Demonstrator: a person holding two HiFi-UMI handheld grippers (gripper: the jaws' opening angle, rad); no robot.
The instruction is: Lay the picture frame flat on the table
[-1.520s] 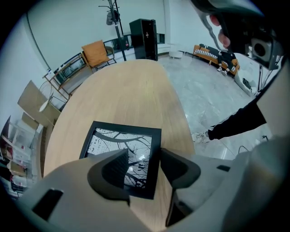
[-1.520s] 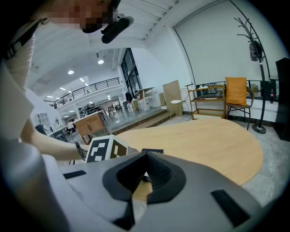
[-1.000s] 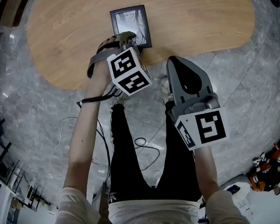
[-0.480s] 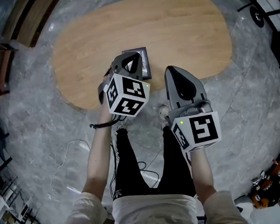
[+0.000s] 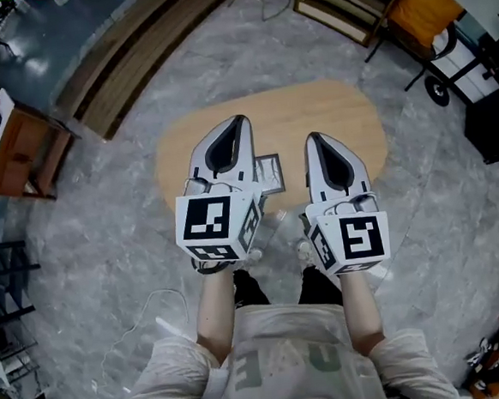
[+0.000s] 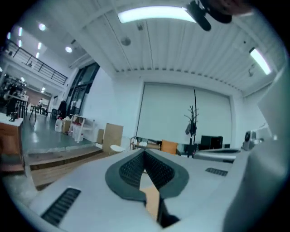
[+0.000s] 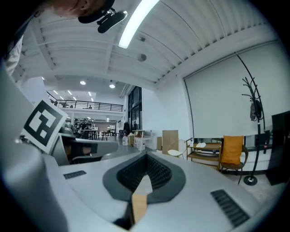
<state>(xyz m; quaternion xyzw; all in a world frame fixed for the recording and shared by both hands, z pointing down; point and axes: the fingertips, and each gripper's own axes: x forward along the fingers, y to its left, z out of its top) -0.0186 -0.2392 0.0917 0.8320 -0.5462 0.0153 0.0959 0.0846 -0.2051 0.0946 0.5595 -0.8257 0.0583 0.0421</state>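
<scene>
The dark picture frame [image 5: 271, 174] lies flat near the front edge of the oval wooden table [image 5: 346, 118], far below both grippers; the left gripper's body partly covers it in the head view. My left gripper [image 5: 237, 120] is held high and level, shut, with nothing between its jaws [image 6: 144, 152]. Beside it, my right gripper [image 5: 314, 137] is also raised and level. Its jaws meet at the tip [image 7: 146, 155] and hold nothing. Neither gripper touches the frame or the table.
Grey marble floor surrounds the table. An orange chair [image 5: 419, 4] and a low wooden shelf [image 5: 338, 11] stand beyond it, and a wooden cabinet [image 5: 18, 152] is at the left. A cable [image 5: 165, 330] lies by the person's feet. A coat stand [image 7: 253, 108] is ahead.
Both grippers have risen far above the table. The left one has left the frame's near edge, rolled level and shut empty. The frame stays flat, and the table now looks much smaller.
</scene>
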